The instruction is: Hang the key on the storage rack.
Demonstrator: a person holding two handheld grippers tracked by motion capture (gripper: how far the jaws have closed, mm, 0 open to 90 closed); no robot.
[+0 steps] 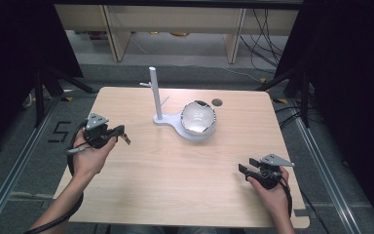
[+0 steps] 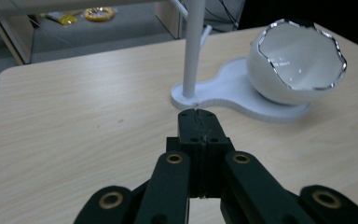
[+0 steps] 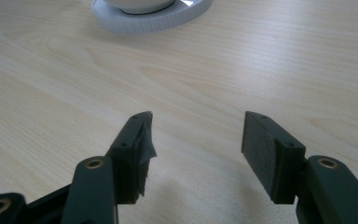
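Note:
A white stand with an upright post [image 1: 155, 92] and small side pegs sits at the table's far middle. On its flat base [image 2: 233, 91] rests a white eggshell-shaped bowl [image 1: 198, 118] with a jagged silver rim, tilted toward me. My left gripper [image 1: 125, 140] hovers over the left side of the table, pointing at the stand. In the left gripper view its jaws [image 2: 198, 114] are pressed together with nothing visible between them, a short way before the post [image 2: 192, 51]. My right gripper [image 1: 243, 169] sits low at the front right, open and holding nothing [image 3: 196, 135]. The base's edge [image 3: 154, 18] lies well beyond it.
The light wooden table [image 1: 175, 185] has a small round dark hole [image 1: 217, 102] near its far edge, right of the bowl. Wooden shelving legs [image 1: 117, 34] and cables stand on the floor behind the table. Dark curtains flank both sides.

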